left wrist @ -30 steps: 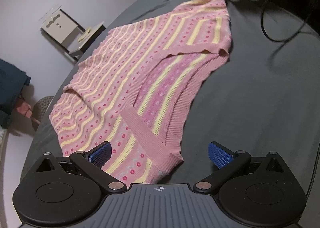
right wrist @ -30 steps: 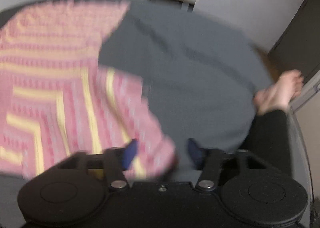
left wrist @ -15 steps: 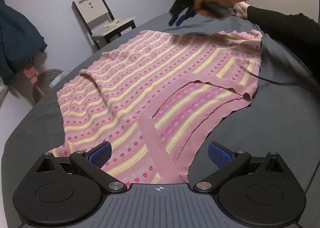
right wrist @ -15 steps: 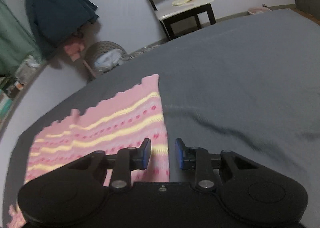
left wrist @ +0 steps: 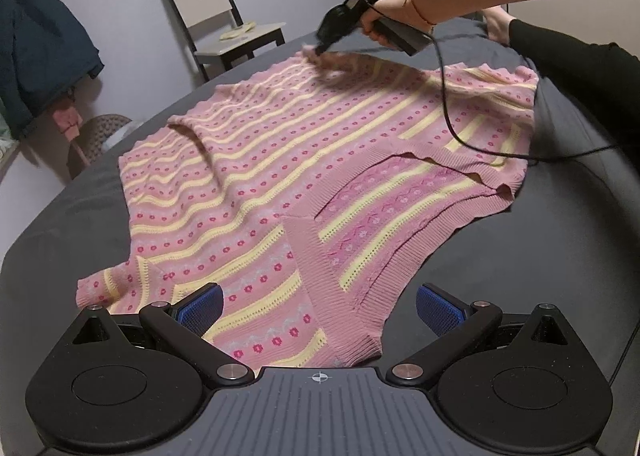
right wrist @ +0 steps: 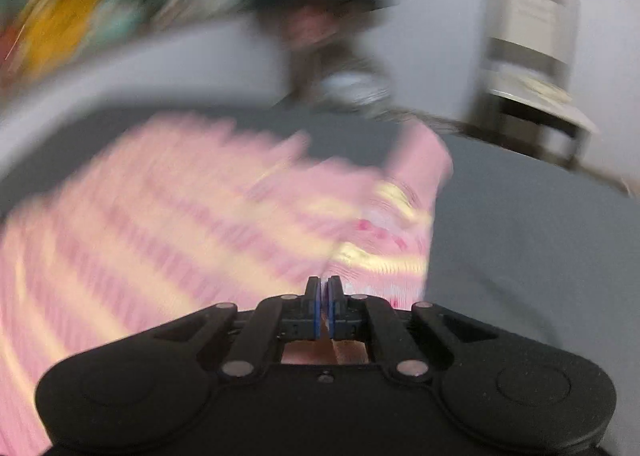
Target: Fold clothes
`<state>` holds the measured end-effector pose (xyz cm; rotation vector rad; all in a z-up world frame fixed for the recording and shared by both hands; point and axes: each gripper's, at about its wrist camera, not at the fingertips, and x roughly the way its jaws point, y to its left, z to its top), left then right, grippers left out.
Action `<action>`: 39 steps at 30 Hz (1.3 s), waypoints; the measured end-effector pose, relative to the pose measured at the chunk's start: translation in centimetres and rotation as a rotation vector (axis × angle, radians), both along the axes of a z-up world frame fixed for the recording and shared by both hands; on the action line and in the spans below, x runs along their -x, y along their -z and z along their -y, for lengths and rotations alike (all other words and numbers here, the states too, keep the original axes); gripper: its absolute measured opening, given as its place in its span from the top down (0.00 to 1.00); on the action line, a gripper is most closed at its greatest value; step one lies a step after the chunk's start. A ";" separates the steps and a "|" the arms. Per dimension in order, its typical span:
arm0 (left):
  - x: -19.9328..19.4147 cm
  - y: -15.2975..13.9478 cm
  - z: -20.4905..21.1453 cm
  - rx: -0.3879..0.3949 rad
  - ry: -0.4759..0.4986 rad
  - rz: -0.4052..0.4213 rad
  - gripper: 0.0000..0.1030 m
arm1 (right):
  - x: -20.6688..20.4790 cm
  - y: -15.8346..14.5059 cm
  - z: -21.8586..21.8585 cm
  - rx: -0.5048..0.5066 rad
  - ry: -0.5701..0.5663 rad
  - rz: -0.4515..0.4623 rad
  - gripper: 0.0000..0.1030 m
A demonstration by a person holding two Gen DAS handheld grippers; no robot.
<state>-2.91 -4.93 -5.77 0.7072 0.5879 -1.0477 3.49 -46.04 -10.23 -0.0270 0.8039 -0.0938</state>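
Swung across since a second ago, from the near corner to the far edge of the pink knitted sweater with yellow stripes and red dots (left wrist: 304, 160); right gripper (right wrist: 324, 288) now clenched on that far hem, cloth pinched between the pads. Spread flat on dark grey bedding (left wrist: 540, 240), one sleeve folded over the front. Left gripper (left wrist: 318, 304) released, blue pads wide apart above the near hem, touching nothing. White wooden chair (left wrist: 228, 28) beyond by the wall.
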 end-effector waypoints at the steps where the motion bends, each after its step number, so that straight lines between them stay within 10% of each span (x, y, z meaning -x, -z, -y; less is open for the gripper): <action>1: 0.0 0.0 0.0 -0.002 0.001 0.002 0.00 | 0.2 0.1 -0.4 0.020 -0.004 -0.003 0.86; 3: 0.1 -0.2 0.0 -0.004 0.001 0.009 0.00 | 1.2 -0.2 0.0 0.024 0.030 0.038 0.71; 9: -0.3 -0.4 -0.1 0.002 -0.022 0.005 0.00 | 1.9 -2.4 4.6 -0.047 0.197 0.142 0.69; 16: -0.5 0.2 0.5 -0.022 -0.018 0.000 0.00 | -2.5 -2.5 2.2 0.006 -0.058 0.076 0.70; 30: -1.3 1.1 1.0 -0.056 -0.042 -0.030 0.00 | -5.7 0.7 1.5 -0.071 -0.042 -0.011 0.93; 39: -1.7 0.8 1.1 -0.046 -0.072 -0.039 0.00 | -1.5 -3.0 10.0 -0.181 0.247 0.256 0.94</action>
